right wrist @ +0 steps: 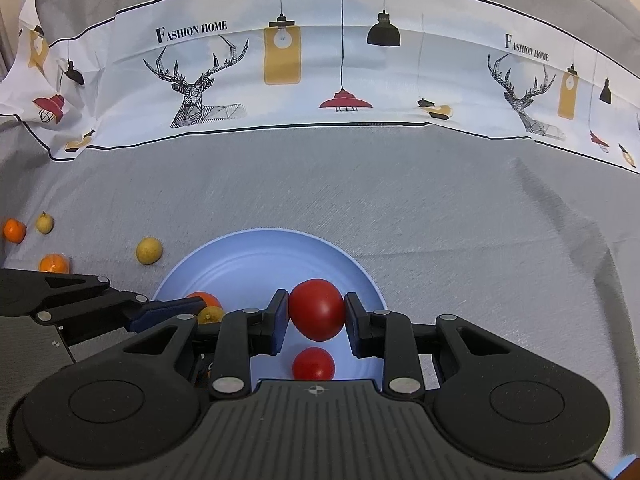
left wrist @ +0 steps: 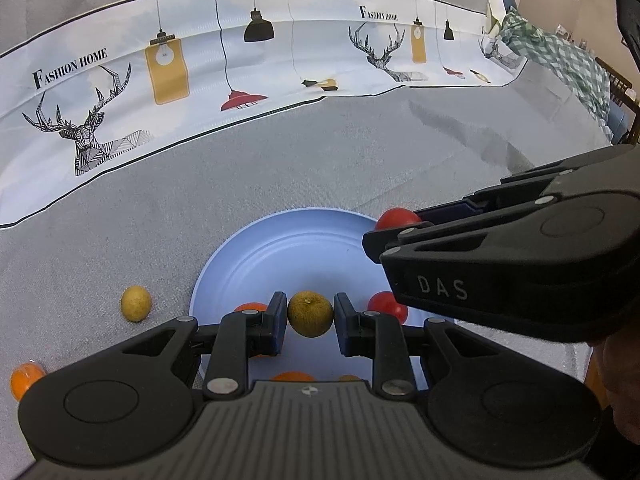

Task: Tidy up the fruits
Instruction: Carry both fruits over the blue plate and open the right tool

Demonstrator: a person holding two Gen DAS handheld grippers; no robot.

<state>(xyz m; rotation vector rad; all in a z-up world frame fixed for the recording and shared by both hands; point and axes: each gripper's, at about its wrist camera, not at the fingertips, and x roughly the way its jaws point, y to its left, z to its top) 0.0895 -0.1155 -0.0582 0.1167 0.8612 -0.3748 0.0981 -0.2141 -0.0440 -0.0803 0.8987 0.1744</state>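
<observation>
My left gripper [left wrist: 310,314] is shut on a yellow-green lime [left wrist: 310,313] and holds it over the near part of the light blue plate [left wrist: 280,240]. My right gripper [right wrist: 317,309] is shut on a red tomato [right wrist: 317,309] above the same plate [right wrist: 240,256]; it also shows in the left wrist view [left wrist: 396,224], coming in from the right. On the plate lie a second tomato [right wrist: 313,364] and an orange [right wrist: 205,299]. The held lime [right wrist: 211,315] shows partly behind the left gripper's fingers [right wrist: 168,308].
Loose on the grey cloth left of the plate are a yellow lime [left wrist: 136,303], an orange [left wrist: 25,380], and further fruits [right wrist: 15,230] [right wrist: 45,224]. A printed deer-and-lamp cloth [right wrist: 320,60] stands across the back. A green checked cloth [left wrist: 560,56] lies at the far right.
</observation>
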